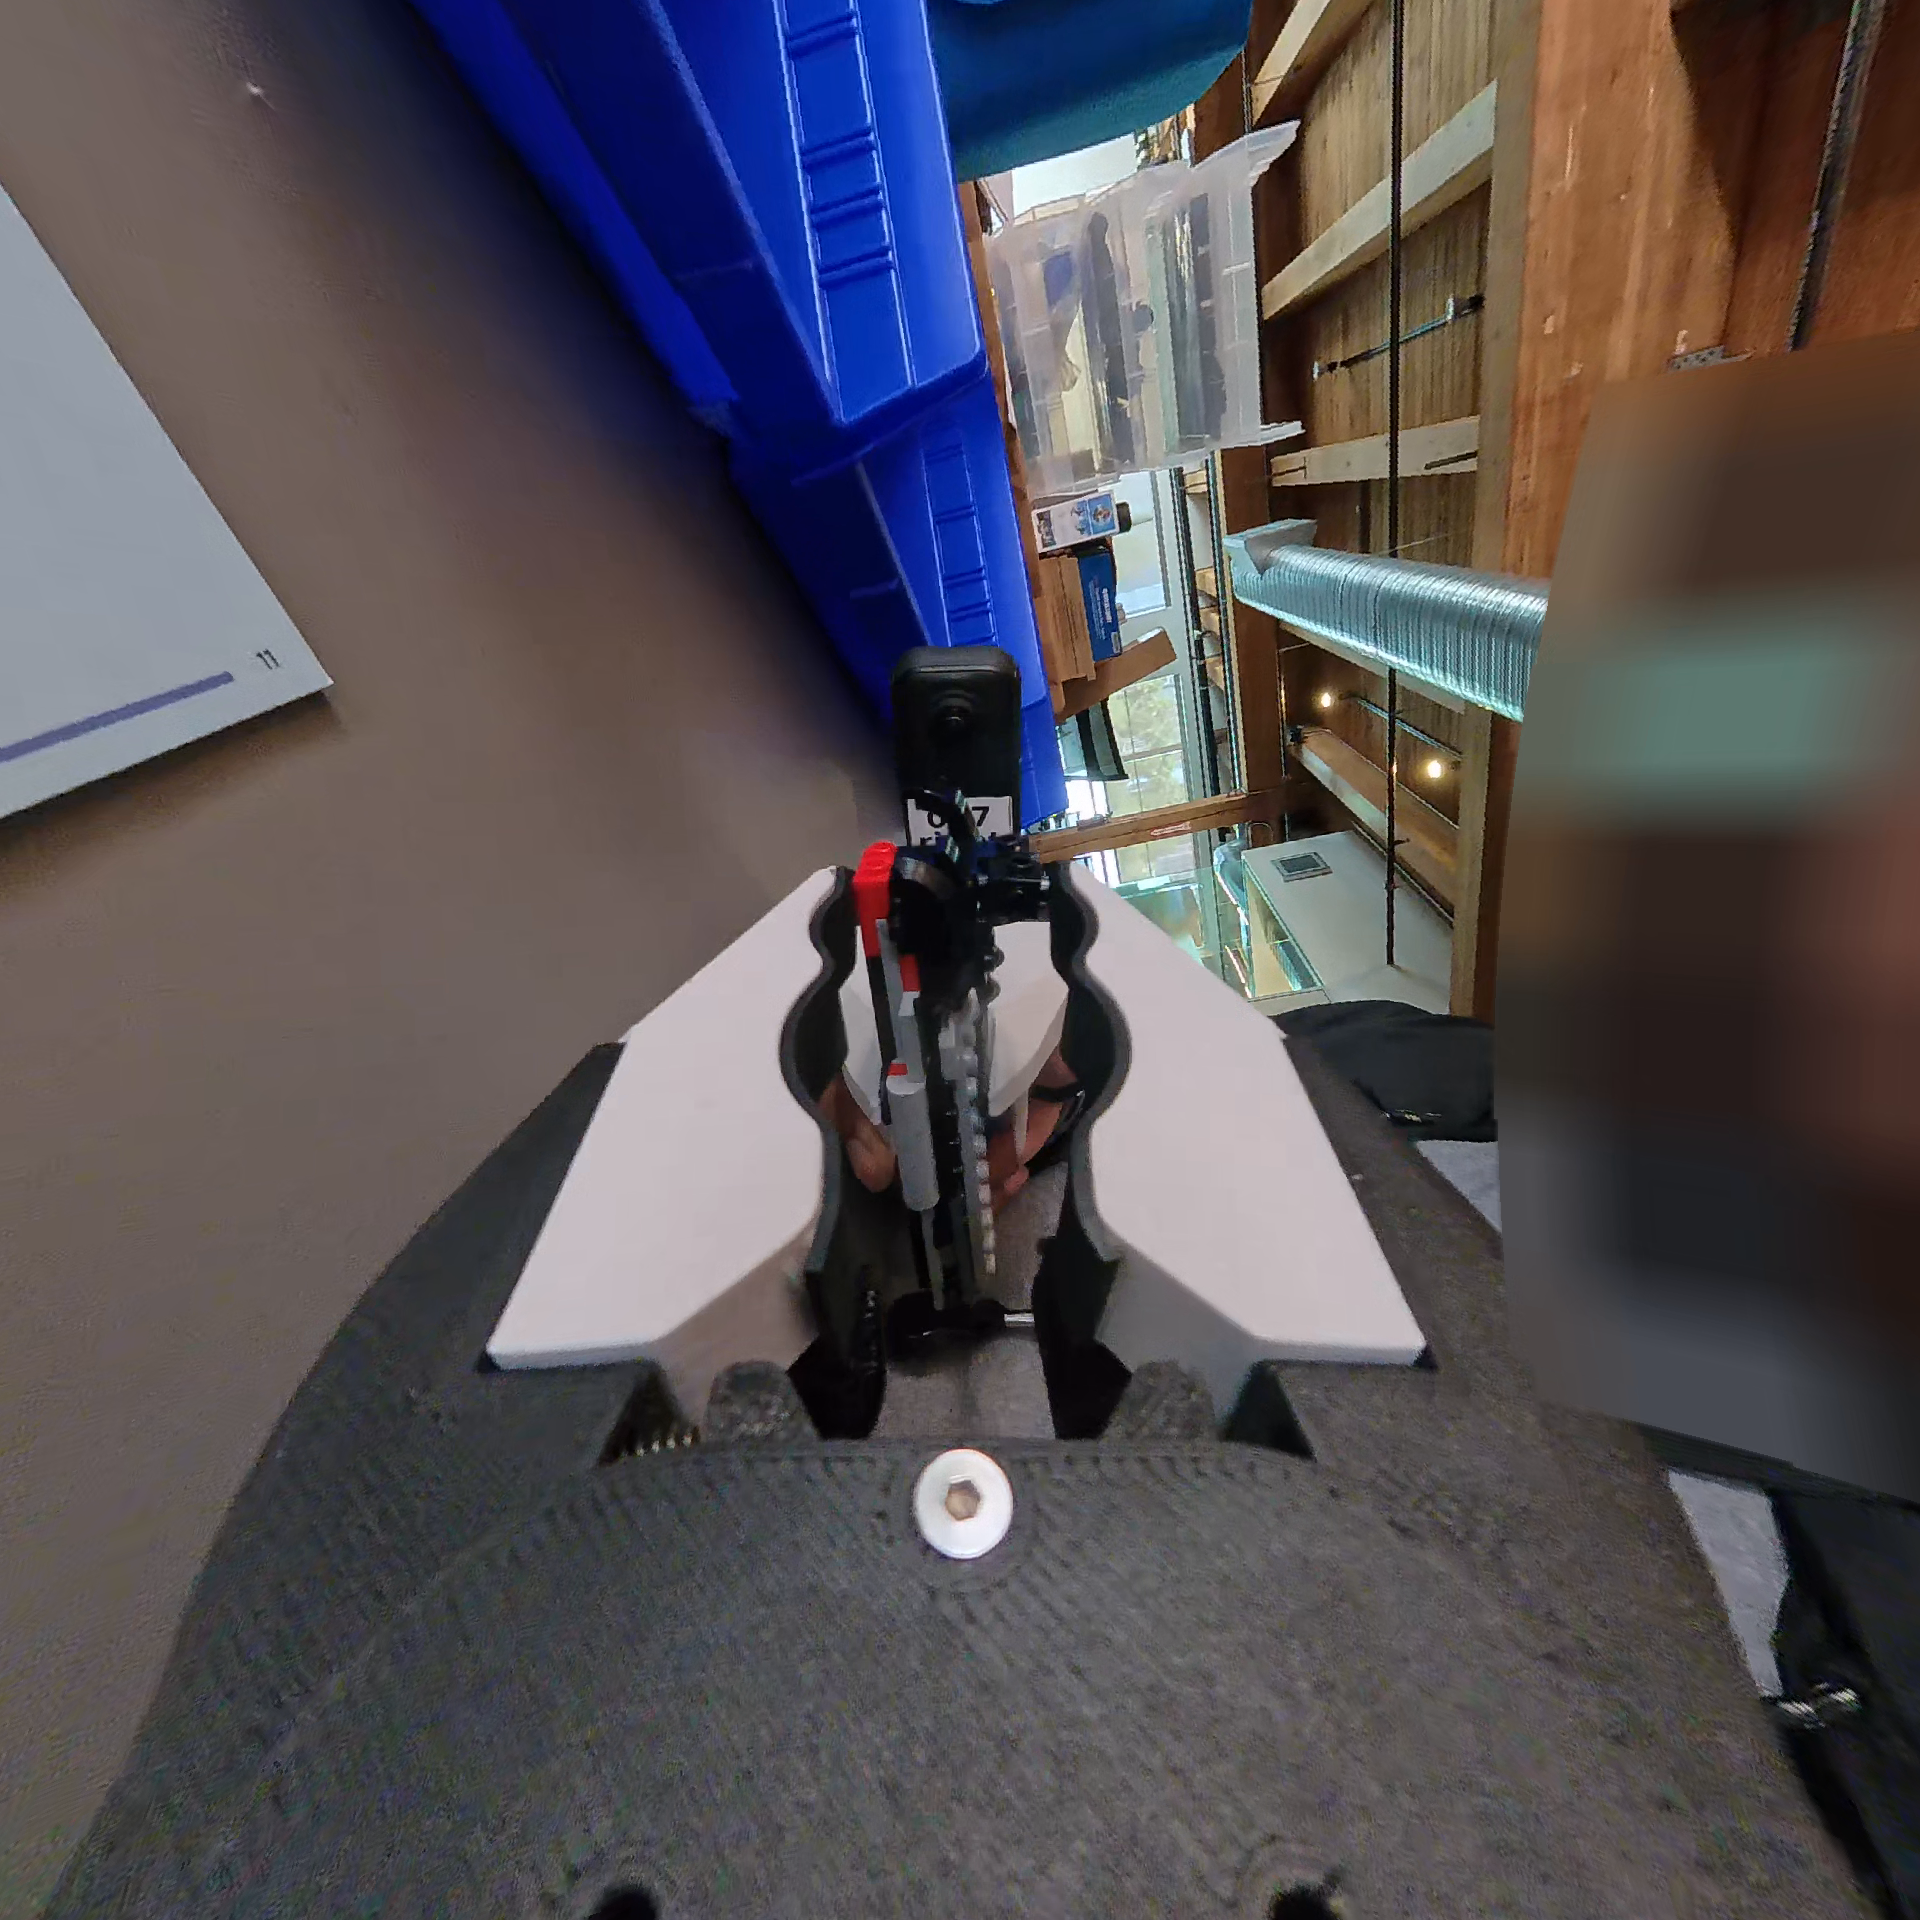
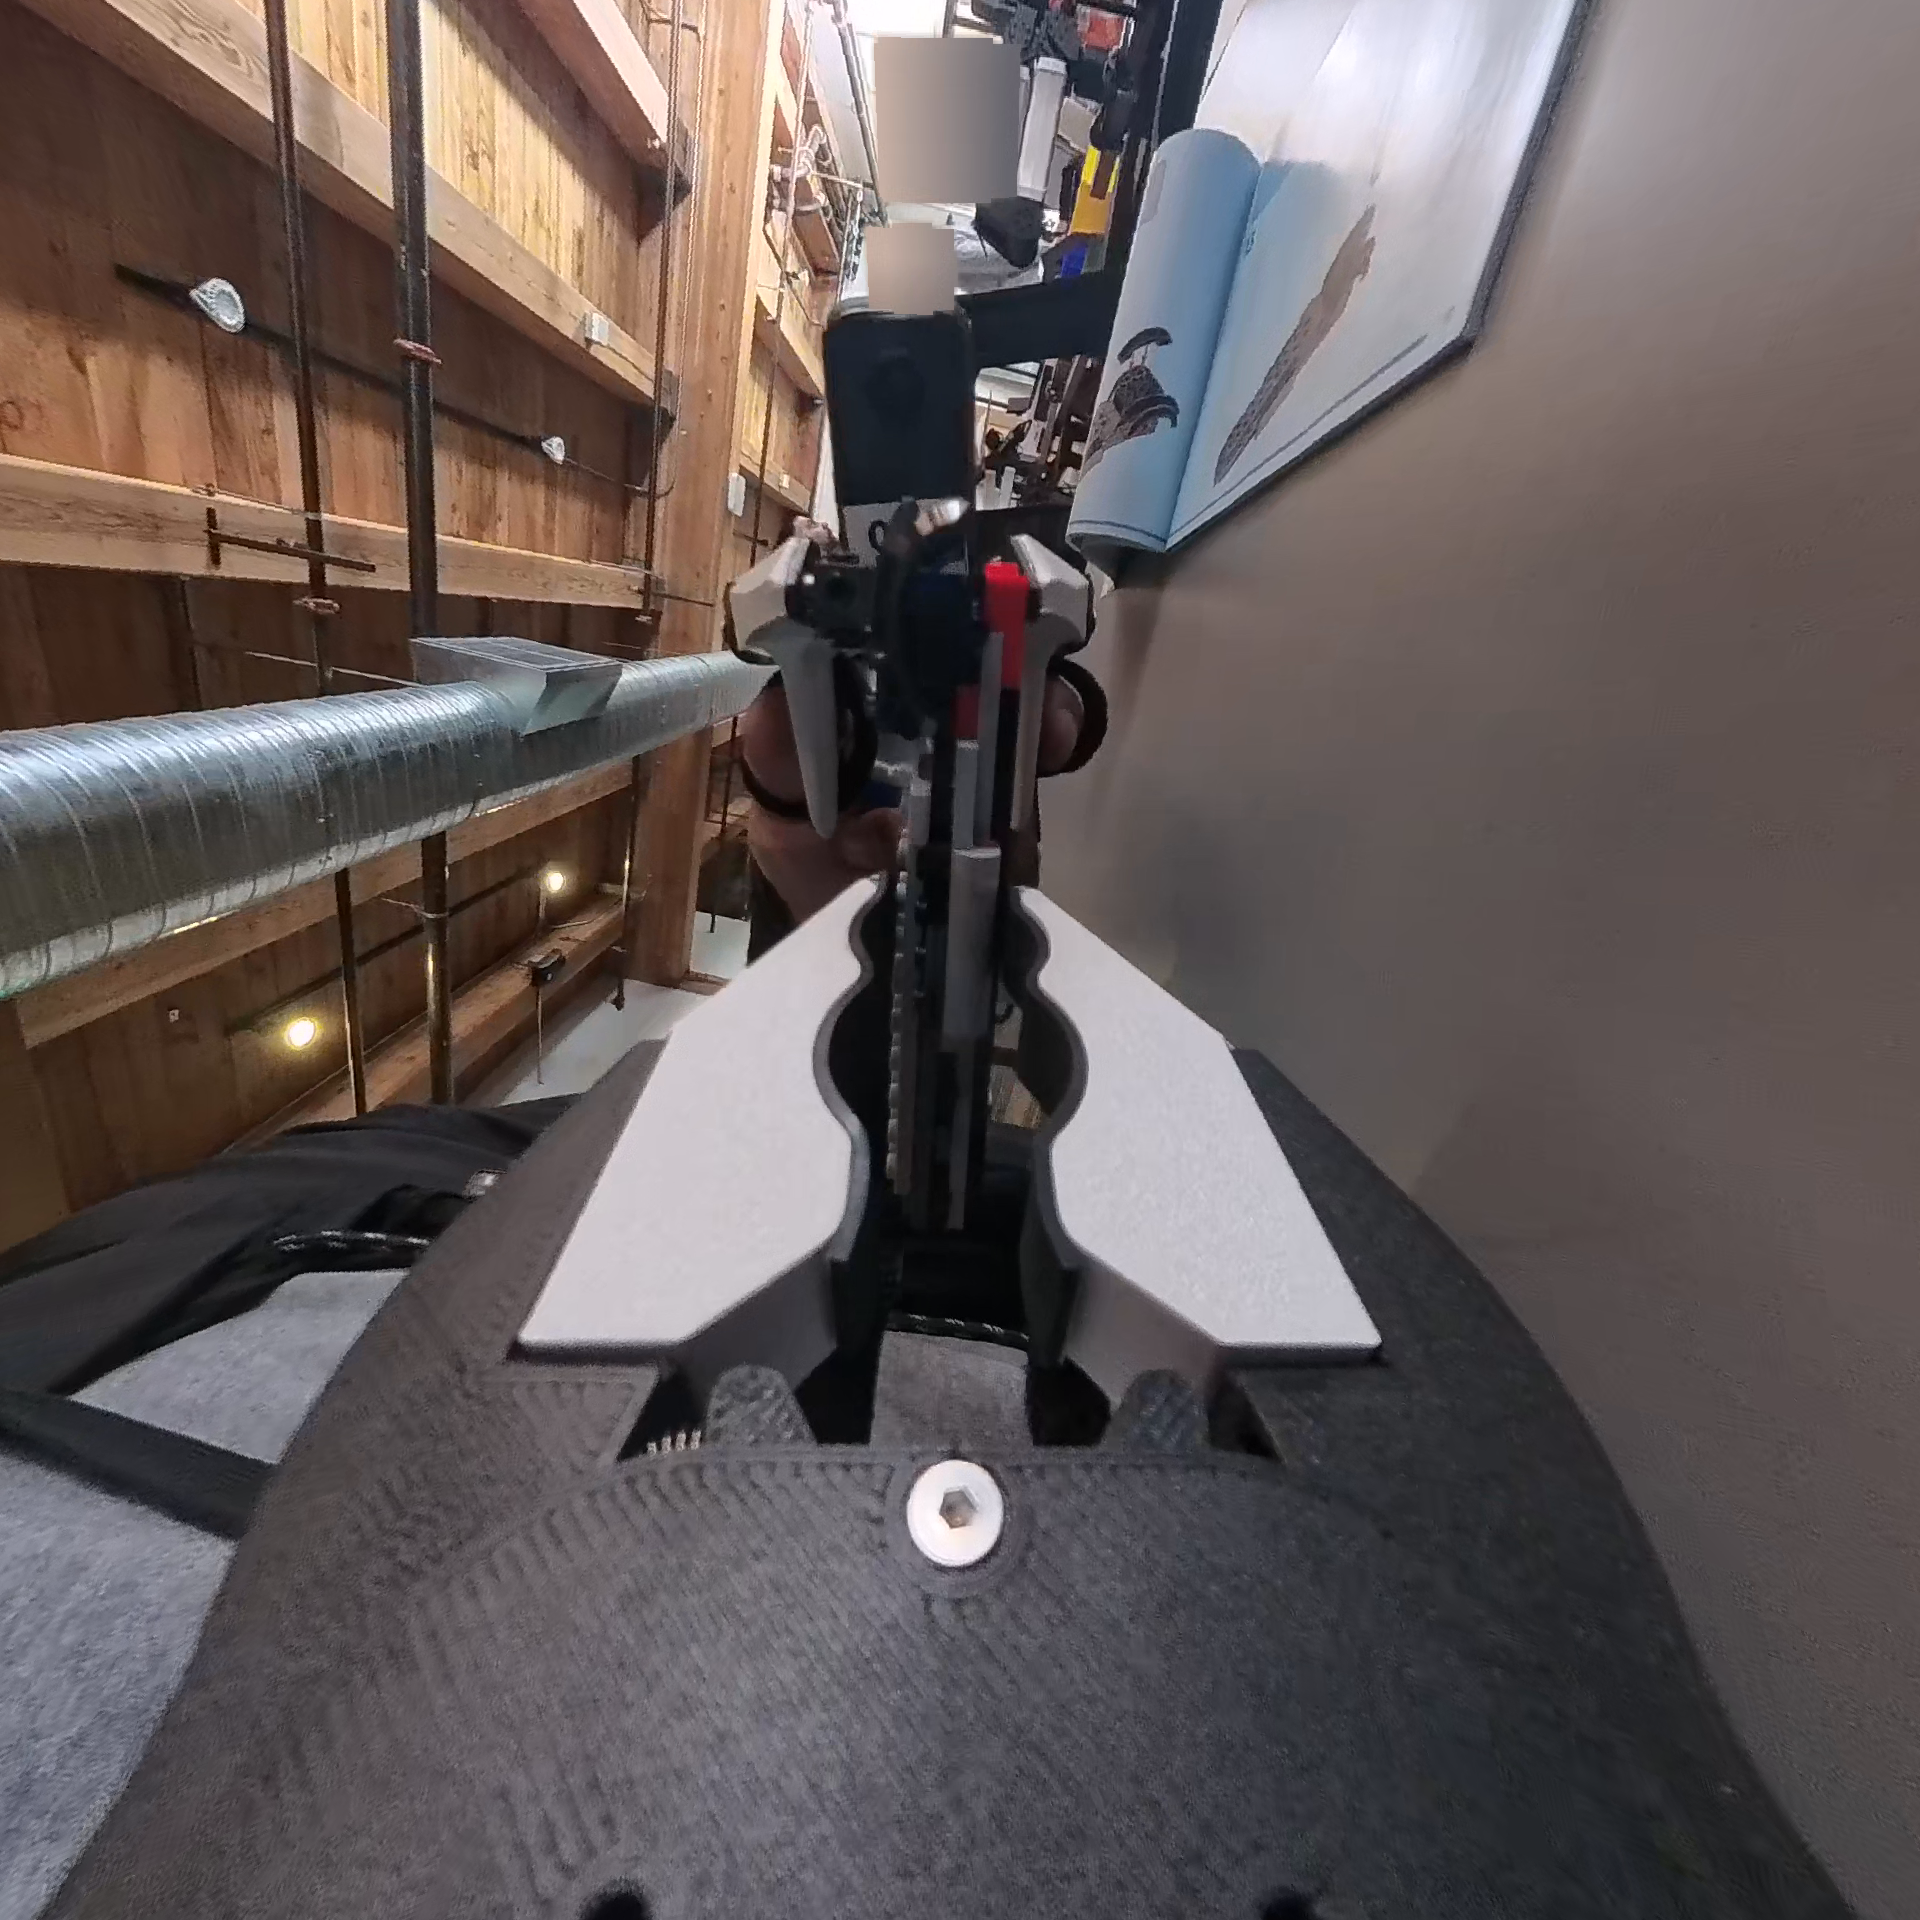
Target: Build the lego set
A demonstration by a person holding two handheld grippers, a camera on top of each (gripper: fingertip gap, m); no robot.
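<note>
In the left wrist view, a pale booklet page (image 1: 114, 582) lies on the brown table (image 1: 447, 935) at the far left. Right of it, blue bins (image 1: 831, 312) are stacked along the table's edge. In the middle, the left gripper (image 1: 951, 935) has its white fingers (image 1: 675, 1143) drawn in on a long lego model (image 1: 940, 1091) of black, grey and red parts, which runs lengthwise up the gap between them. The model's red tip (image 1: 876, 868) sticks out past the fingertips, just before the other gripper's black camera (image 1: 954, 727). Farther right are a clear plastic box (image 1: 1132, 312), wooden walls and a silver duct (image 1: 1382, 613).

In the right wrist view, the duct (image 2: 312, 769) crosses the left side before wooden beams. In the middle, the right gripper (image 2: 956, 914) pinches the same model (image 2: 961, 935) between its fingers (image 2: 727, 1143); the model reaches forward into the left gripper (image 2: 914, 603), which faces this one and closes on the far end beside the red piece (image 2: 1006, 597). A hand (image 2: 790, 769) shows behind that gripper. To the right, an open booklet (image 2: 1247, 312) lies on the table (image 2: 1558, 935).
</note>
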